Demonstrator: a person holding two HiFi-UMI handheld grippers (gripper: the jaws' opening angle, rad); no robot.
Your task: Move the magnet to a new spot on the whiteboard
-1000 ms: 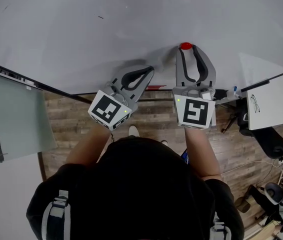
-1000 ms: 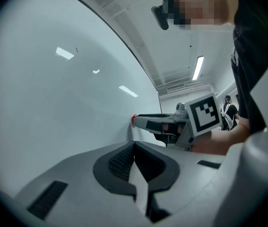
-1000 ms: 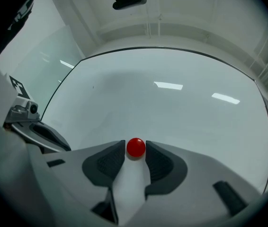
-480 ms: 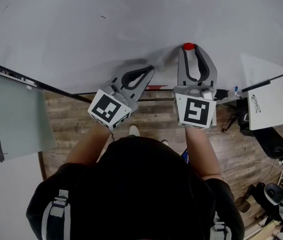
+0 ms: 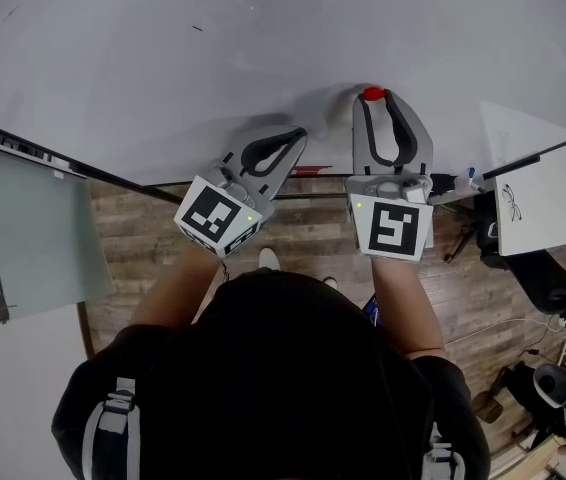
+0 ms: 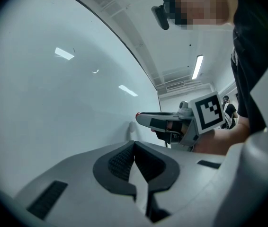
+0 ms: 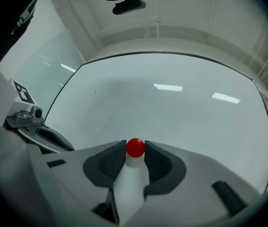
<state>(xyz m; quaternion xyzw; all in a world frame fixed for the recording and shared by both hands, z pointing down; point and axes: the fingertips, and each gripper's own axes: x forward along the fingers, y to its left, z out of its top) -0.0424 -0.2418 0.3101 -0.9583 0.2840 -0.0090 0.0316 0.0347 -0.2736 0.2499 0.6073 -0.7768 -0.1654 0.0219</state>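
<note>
A small red round magnet (image 5: 372, 94) sits on the whiteboard (image 5: 213, 58). My right gripper (image 5: 373, 96) holds its tips against the board, and its jaws have just been closing around the magnet. In the right gripper view both pads touch the magnet (image 7: 135, 147) at the tips of the right gripper (image 7: 135, 149). My left gripper (image 5: 296, 136) is shut with nothing in it, its tip close to the board left of the magnet. In the left gripper view the pads of the left gripper (image 6: 134, 144) meet, and the right gripper (image 6: 172, 122) shows beyond them.
A pen tray with markers (image 5: 303, 175) runs along the board's lower edge. A white panel with a small drawing (image 5: 548, 208) stands to the right, with a dark chair (image 5: 553, 288) below it. A glass door (image 5: 23, 238) is at the left over a wood floor.
The right gripper's jaws have narrowed a little onto the red magnet, which has hardly shifted on the board. The left gripper has stayed where it was.
</note>
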